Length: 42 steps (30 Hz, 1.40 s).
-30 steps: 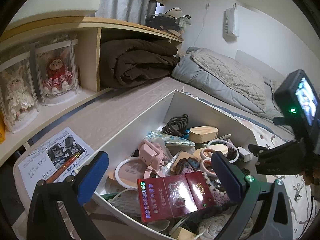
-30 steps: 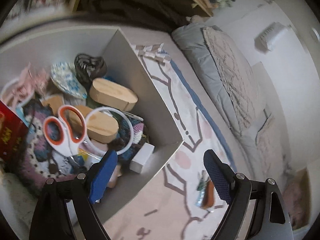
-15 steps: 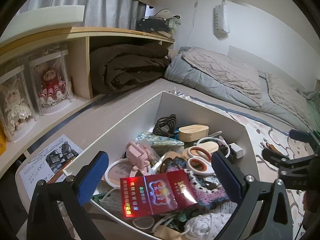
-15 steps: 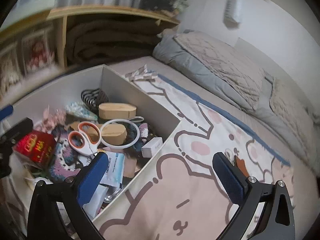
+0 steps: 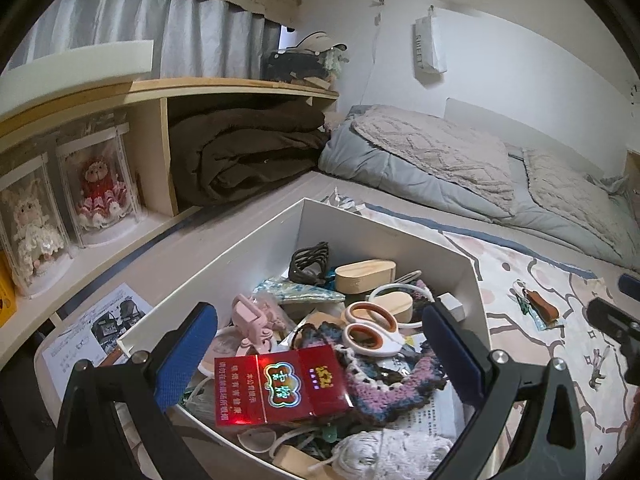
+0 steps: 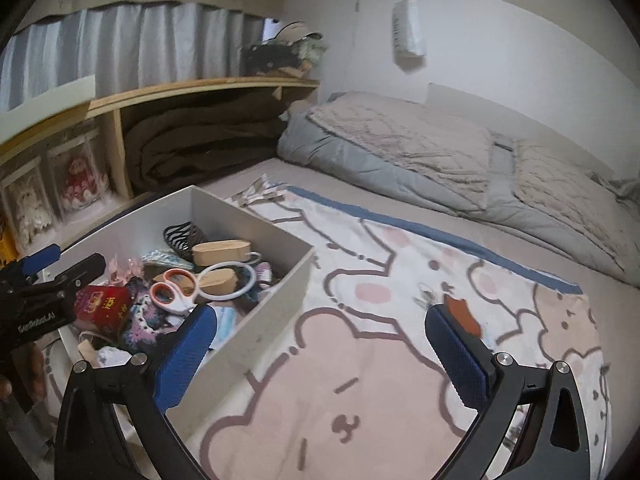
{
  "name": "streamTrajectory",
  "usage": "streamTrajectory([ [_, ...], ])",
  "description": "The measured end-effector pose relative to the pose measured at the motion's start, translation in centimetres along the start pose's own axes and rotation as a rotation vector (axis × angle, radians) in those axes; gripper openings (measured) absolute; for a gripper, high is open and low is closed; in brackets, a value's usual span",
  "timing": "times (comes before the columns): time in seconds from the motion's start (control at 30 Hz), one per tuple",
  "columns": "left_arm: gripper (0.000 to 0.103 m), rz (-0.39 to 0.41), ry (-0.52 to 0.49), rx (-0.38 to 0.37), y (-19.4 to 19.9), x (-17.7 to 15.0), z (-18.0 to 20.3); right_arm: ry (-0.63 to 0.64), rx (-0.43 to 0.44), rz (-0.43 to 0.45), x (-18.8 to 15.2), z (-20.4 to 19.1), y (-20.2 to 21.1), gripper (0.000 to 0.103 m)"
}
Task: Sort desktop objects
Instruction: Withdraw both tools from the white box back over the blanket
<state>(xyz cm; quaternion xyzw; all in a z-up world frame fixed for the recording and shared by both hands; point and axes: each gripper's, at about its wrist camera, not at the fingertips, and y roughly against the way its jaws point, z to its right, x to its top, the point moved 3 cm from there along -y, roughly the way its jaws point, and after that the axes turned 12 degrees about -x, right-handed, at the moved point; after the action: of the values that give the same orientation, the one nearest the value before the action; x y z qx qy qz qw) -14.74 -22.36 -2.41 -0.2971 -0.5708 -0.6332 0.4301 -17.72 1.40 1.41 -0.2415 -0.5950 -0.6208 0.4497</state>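
A white box [image 5: 372, 224] holds several jumbled items: a red cigarette pack [image 5: 280, 388], orange-handled scissors [image 5: 372, 328], a wooden oval case [image 5: 364, 276] and a pink clip [image 5: 252, 320]. My left gripper [image 5: 318, 314] hovers open over the box's near end. The pack lies between its fingers, clear of both pads. My right gripper [image 6: 320, 314] is wide open with nothing in it, above the cartoon blanket [image 6: 360, 380] to the right of the box [image 6: 280, 300]. A brown key case [image 6: 460, 312] lies on the blanket by its right finger; it also shows as the key case [image 5: 542, 306] in the left wrist view.
A wooden shelf [image 5: 160, 92] on the left holds doll cases [image 5: 96, 184] and a folded brown blanket [image 5: 248, 152]. Grey bedding [image 5: 440, 168] lies behind. A printed sheet [image 5: 92, 328] sits left of the box. The right gripper [image 5: 620, 308] shows at the left view's right edge.
The right gripper drew back from the box, rolled upright and now hangs over the blanket with its jaws wider. The left gripper shifted slightly; the box contents have not moved.
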Motion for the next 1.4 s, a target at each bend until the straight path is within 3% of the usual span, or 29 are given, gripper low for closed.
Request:
streamTrajectory([
  [0.57, 0.103, 0.033, -0.049, -0.091, 0.9, 0.0, 4.9, -0.175, -0.104, 0.022, -4.0, 8.7, 2.6, 0.103],
  [0.83, 0.103, 0.055, -0.086, -0.124, 1.1, -0.4, 7.8, -0.218, -0.193, 0.028, -6.4, 12.0, 3.5, 0.103],
  [0.97, 0.103, 0.046, -0.076, -0.172, 1.2, -0.5, 8.9, -0.253, -0.219, 0.038, -7.6, 13.7, 3.8, 0.103],
  [1.4, 0.103, 0.05, -0.134, -0.241, 2.0, -1.4, 12.8, -0.236, -0.285, 0.047, -9.6, 15.3, 4.9, 0.103],
])
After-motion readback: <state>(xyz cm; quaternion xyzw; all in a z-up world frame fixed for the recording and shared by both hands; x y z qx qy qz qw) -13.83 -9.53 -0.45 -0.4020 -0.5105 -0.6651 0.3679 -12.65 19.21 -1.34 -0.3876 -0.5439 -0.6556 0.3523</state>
